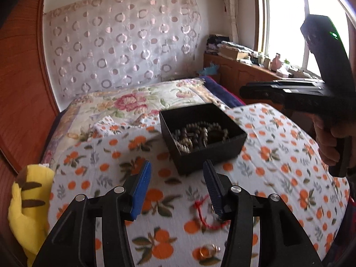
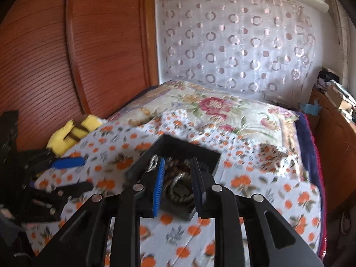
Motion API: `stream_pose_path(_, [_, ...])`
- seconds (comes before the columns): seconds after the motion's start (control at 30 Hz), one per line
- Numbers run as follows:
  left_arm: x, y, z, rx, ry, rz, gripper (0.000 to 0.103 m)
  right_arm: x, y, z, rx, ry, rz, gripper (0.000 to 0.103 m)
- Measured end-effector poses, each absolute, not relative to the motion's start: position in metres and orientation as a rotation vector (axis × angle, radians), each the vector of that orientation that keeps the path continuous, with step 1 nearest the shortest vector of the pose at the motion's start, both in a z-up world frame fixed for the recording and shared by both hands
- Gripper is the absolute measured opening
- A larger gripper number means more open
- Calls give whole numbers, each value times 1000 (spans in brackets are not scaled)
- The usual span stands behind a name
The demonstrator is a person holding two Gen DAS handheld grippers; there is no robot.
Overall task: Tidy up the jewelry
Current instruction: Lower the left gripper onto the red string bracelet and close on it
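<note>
- The left gripper (image 1: 176, 187), black with blue pads, hangs above the orange-printed white cloth (image 1: 278, 155) spread over the bed, its jaws apart and holding nothing.
- In the left wrist view, the square black open-topped box (image 1: 213, 153) sits at about 12 o'clock from that gripper, just beyond the fingertips, with a tangle of pale and dark beaded strands (image 1: 195, 136) heaped inside.
- A thin red cord bracelet (image 1: 204, 213) lies on the cloth beneath the left gripper's right-hand finger, at about 5 o'clock from the box.
- Nearer the camera, at 6 o'clock in that view, a pair of small gold rings (image 1: 208, 251) rests on the cloth.
- The right gripper (image 2: 176, 183) hovers over the box (image 2: 200, 153), jaws apart around nothing, the beads showing blurred between its fingers.
- A yellow plush toy with brown stripes (image 1: 26, 209) lies at the cloth's edge, at 9 o'clock from the left gripper.
- A floral quilt (image 1: 133, 102) covers the bed beyond the box.
</note>
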State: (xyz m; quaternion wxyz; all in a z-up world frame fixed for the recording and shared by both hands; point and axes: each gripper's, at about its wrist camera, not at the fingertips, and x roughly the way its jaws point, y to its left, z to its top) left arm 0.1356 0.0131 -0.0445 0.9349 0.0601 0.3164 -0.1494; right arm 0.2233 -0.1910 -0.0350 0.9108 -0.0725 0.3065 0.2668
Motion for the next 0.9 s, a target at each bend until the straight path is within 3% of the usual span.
stream_pose_path(0.23, [134,10,-69,145,715,-322,46,186,-187,-74,-162,692,558,26])
stream_pose_path(0.43, [143,3,-89,157,781,-349,36,163,-187,-96,-158,727,573,26])
stream_pose_path(0.77, [158,-5,-112,162,868,-389,31,144,-187,-113,-170,745,587,26])
stream_pose_path(0.83, [160,-8,-112,169,868,-394,24,142,-187,-114,-164,747,592,26])
stream_pose_path(0.9, [160,-10,-112,180,867,-398,10,141,-186,-115,-167,749,595,26])
